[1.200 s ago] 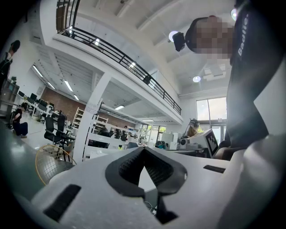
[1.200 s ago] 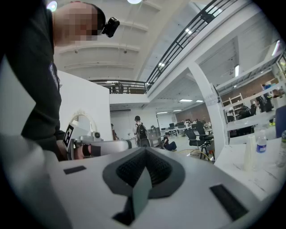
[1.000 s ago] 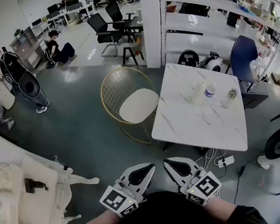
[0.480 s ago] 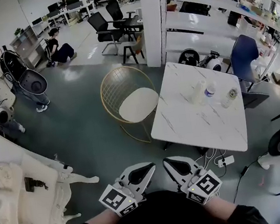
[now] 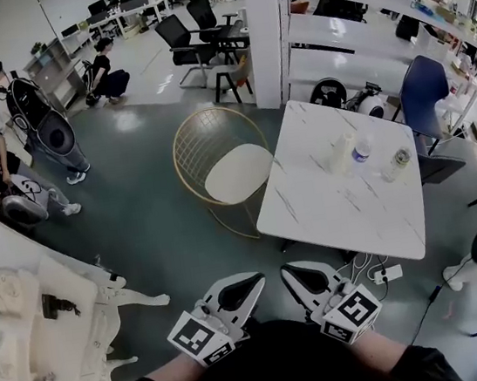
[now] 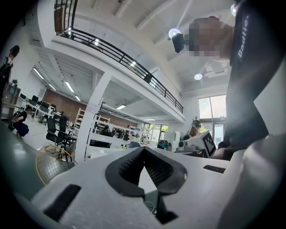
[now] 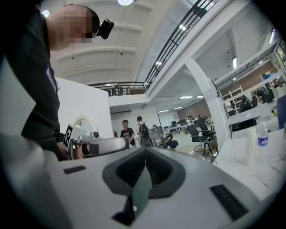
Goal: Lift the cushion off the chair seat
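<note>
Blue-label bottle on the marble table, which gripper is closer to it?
Right. The right gripper is short of the table's near edge, left of the bottle; the left gripper is beside it, farther left.

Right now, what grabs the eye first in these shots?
A gold wire chair with a white cushion on its seat stands mid-frame in the head view, right beside the left edge of a white marble table. The left gripper and right gripper sit side by side at the bottom of that view, jaws together with nothing in them, well short of the chair.
</note>
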`<state>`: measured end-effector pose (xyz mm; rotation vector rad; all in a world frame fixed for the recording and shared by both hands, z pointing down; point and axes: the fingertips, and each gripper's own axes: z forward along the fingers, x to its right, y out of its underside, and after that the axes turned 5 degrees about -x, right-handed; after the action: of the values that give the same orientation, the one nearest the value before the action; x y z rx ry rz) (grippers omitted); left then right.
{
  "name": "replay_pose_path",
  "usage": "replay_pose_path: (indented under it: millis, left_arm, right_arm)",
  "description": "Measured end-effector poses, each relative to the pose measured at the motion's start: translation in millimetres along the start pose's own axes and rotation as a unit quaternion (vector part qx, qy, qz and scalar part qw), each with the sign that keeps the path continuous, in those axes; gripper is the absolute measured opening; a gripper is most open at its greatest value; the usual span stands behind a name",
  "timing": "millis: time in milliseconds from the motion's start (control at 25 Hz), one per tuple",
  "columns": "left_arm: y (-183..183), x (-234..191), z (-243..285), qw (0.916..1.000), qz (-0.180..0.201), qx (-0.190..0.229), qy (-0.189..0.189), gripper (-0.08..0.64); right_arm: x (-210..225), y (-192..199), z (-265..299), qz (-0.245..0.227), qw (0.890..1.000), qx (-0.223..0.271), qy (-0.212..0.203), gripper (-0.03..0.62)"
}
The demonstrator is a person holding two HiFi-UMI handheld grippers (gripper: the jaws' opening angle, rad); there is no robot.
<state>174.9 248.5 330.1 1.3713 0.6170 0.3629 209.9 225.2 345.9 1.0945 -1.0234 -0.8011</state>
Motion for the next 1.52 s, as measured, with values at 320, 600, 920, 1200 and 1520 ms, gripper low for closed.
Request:
replay_pose_path:
  millis: [320,600,920,1200,1520]
  left_arm:
    - [1,-26,19,0.9999,0.006,0.009,0.0,0.017]
    - [-5,-88,28,0.9999,0.001,0.01,-0.004,0.017]
    - [-27,-201,36,0.9999,-0.005,0.009,-0.009,0.017]
    - [-45,-300,50,0.9998,-0.015,0.009,0.0,0.017]
    - [-49,-367,64,0.9991,-0.021,0.007,0.035,0.017]
  right_arm:
    - [25,1,18,0.004,1.0,-0.002,-0.001,0.028]
    - [49,-4,71,0.004,1.0,-0.011,0.003,0.029]
    - [86,-22,165,0.022,1.0,-0.016,0.013,0.028]
    - [120,-32,253,0.037,0.999,-0.021,0.034,0.029]
    - [162,-37,316,0.05,0.994,-0.022,0.091,0.029]
